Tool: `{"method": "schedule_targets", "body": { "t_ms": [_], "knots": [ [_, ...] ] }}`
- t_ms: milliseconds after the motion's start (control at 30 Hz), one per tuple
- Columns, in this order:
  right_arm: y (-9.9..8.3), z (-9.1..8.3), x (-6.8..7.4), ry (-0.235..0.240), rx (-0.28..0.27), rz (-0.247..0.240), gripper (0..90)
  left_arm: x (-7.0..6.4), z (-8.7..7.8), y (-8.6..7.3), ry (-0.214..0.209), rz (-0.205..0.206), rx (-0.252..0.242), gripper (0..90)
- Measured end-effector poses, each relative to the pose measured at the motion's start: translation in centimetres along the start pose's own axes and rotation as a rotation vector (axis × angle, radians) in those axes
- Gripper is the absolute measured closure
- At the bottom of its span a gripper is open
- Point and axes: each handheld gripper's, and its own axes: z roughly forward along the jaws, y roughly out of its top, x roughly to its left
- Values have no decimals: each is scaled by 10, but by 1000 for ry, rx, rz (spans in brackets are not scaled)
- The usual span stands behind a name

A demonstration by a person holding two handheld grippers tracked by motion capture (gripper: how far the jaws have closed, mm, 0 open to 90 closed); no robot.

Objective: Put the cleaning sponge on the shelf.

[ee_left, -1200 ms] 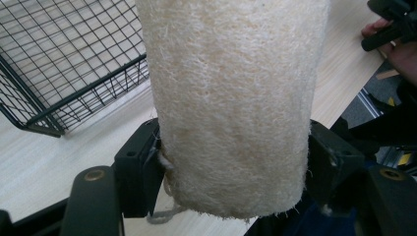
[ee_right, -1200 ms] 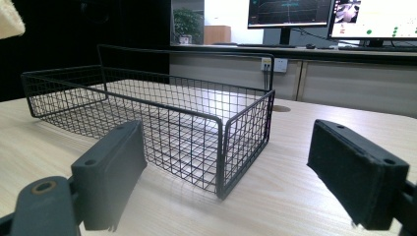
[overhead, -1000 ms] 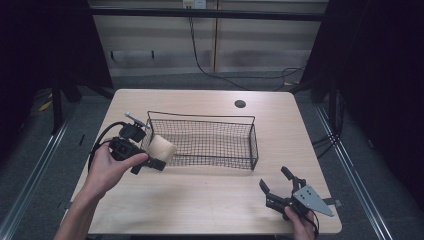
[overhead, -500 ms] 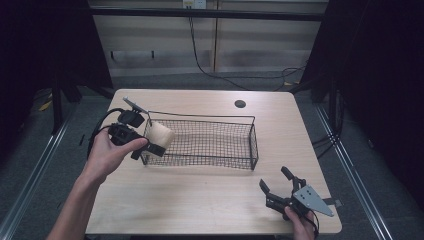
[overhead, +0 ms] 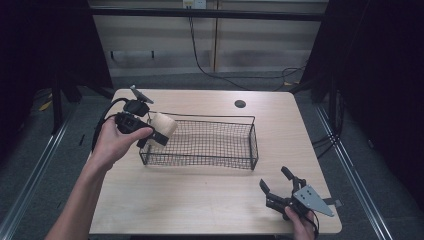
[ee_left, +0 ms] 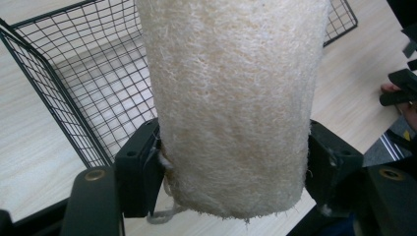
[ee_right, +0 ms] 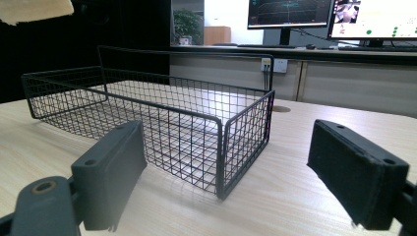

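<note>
We have the wire basket [overhead: 205, 142] standing in the middle of the table [overhead: 200, 200], and we want the loofah roll [overhead: 161, 125], now held above the basket's left end, to go down inside the mesh walls rather than onto the rim. Our left gripper [overhead: 150, 134] has its jaws closed on the roll's sides, so we carry it further inward and lower it before letting go, while our right gripper [overhead: 278, 186] rests wide open and empty near the table's front right corner.
</note>
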Motion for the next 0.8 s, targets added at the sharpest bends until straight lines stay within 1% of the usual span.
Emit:
{"method": "schedule_targets", "body": {
  "t_ms": [33,100,133,167,200,233,267,300,367,433,467,500,533,567,600,633,667,700,767,800],
  "knots": [
    [0,0,0,0,2,-2,136,1,2,2,13,-4,9,328],
    [0,0,0,0,3,-1,136,2,4,4,14,-11,11,328],
    [0,0,1,-5,5,3,136,4,6,5,30,-18,11,328],
    [0,0,1,-5,5,2,136,5,7,6,32,-27,11,327],
    [0,0,1,-5,5,4,136,5,7,6,32,-27,11,327],
    [0,0,1,-5,5,2,136,7,10,8,43,-40,16,327],
    [0,0,1,-3,6,3,136,8,12,9,44,-40,20,327],
    [0,0,1,-3,6,3,136,9,13,10,46,-56,22,327],
    [0,0,1,-6,6,2,136,10,17,12,66,-66,31,327],
    [0,0,1,-6,6,3,136,11,20,14,71,-79,38,327],
    [0,0,1,-5,6,2,136,11,20,14,71,-79,38,327],
    [0,0,1,-6,5,2,136,13,24,16,81,-91,47,327],
    [0,0,1,-6,4,2,136,13,24,16,81,-91,47,327],
    [0,0,1,-5,4,4,136,14,27,16,99,-112,53,327],
    [0,0,1,-5,3,3,136,15,29,17,103,-121,53,327],
    [0,0,1,-5,3,3,136,15,29,17,103,-121,53,327],
    [0,0,1,-5,3,4,136,17,33,16,109,-133,60,326],
    [0,0,1,-5,3,4,136,17,33,16,109,-133,60,326],
    [0,0,1,-4,4,2,136,19,38,16,115,-146,66,326],
    [0,0,0,0,3,2,136,21,39,16,113,-148,78,326]
  ]
}}
